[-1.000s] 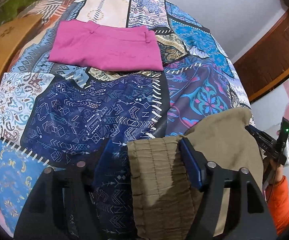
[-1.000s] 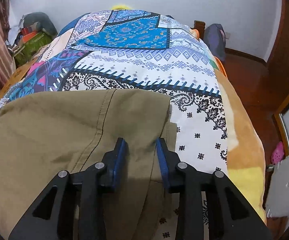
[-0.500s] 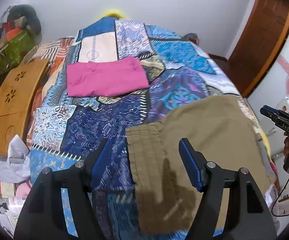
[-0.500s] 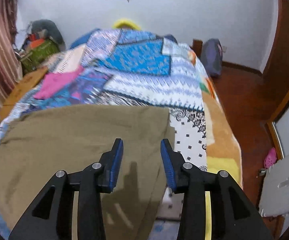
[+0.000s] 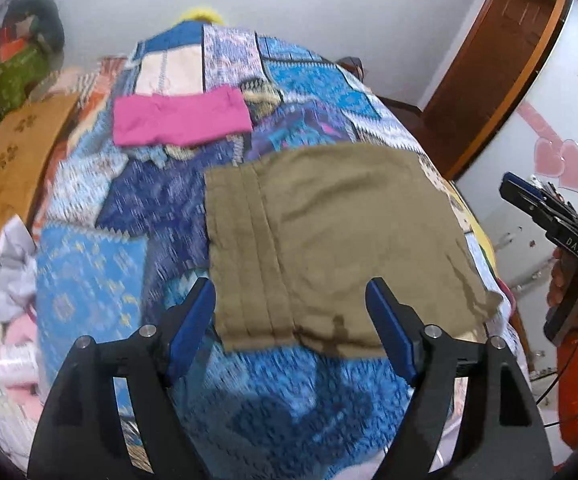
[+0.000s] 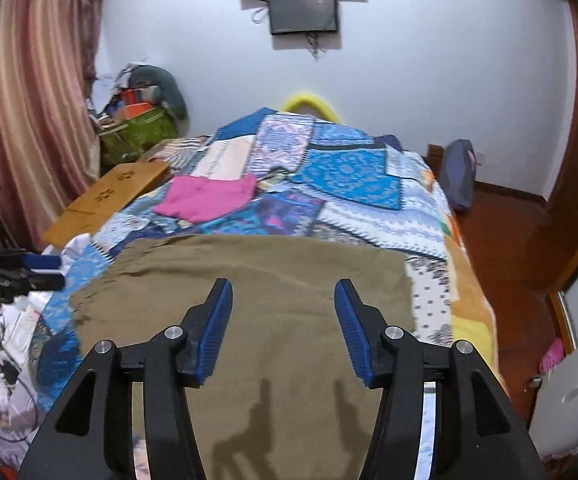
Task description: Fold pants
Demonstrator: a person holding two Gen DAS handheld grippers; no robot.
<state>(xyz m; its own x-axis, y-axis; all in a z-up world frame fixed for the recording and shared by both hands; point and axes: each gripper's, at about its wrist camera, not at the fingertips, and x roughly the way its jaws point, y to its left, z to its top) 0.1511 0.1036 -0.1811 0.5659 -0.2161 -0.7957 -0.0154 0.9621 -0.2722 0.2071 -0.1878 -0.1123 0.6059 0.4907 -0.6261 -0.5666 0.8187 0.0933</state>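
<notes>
Folded olive-brown pants [image 5: 329, 240] lie flat on the near end of the patchwork bed, their ribbed waistband toward the left. My left gripper [image 5: 289, 320] hangs above their near edge; its jaws are opening and nothing sits between the blue pads. In the right wrist view the same pants [image 6: 269, 300] spread below my right gripper [image 6: 283, 324], whose jaws are also opening and hold nothing. The right gripper [image 5: 545, 216] shows at the right edge of the left wrist view, in a hand with an orange sleeve. The left gripper [image 6: 29, 270] shows at the left edge of the right wrist view.
Folded pink pants [image 5: 181, 118] lie farther up the patchwork bedspread [image 5: 89, 280]. A wooden board [image 5: 9, 168] leans at the bed's left side, with loose cloth and clutter [image 5: 5, 280] below it. A wooden door [image 5: 501, 60] and red floor [image 6: 509, 240] are to the right.
Both grippers have let go of the olive pants, opened wider and pulled up and back from the bed. The pants now lie flat and look smaller in both views.
</notes>
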